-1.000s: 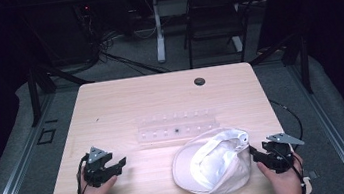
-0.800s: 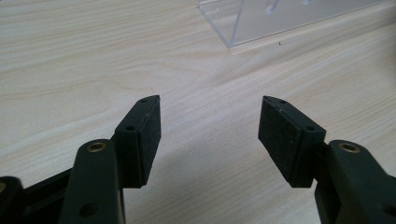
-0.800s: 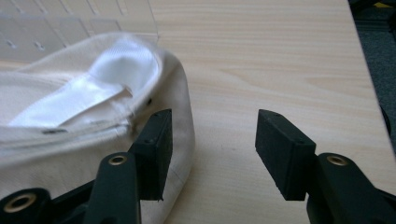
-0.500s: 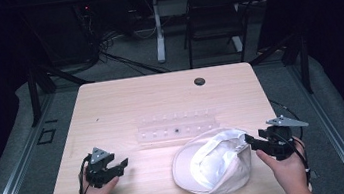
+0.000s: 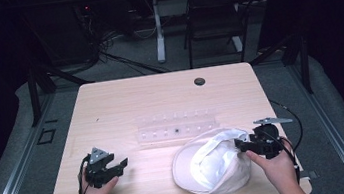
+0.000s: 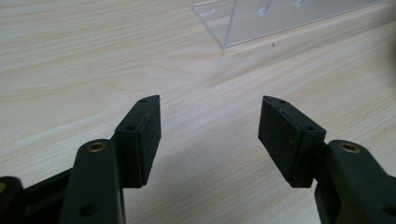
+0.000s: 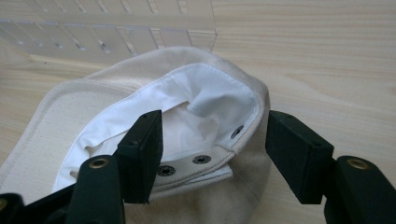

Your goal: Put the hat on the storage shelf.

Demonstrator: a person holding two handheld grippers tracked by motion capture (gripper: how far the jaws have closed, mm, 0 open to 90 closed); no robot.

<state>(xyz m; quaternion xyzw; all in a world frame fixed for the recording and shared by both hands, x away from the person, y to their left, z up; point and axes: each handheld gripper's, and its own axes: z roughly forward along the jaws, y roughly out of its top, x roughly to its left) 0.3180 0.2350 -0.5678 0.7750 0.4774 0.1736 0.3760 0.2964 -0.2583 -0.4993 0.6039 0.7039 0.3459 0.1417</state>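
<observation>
Right gripper (image 5: pixel 241 144) jaws just opened wide, nothing pinched | cream cap (image 5: pixel 216 164) upside down on table (image 5: pixel 125 103) | left gripper (image 5: pixel 118 165) jaws wide, empty | advice: pinch snap strap (image 7: pixel 196 161) squarely.

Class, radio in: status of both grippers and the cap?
Left gripper open. Right gripper open, jaws just widened, astride cap rim. Clear rack behind.

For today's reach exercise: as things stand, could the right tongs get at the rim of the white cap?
Probably yes. The right tongs, just opened, stand wide at the cap's snap-fastened rim, nothing lies between, and the clear tray sits beyond the cap.
</observation>
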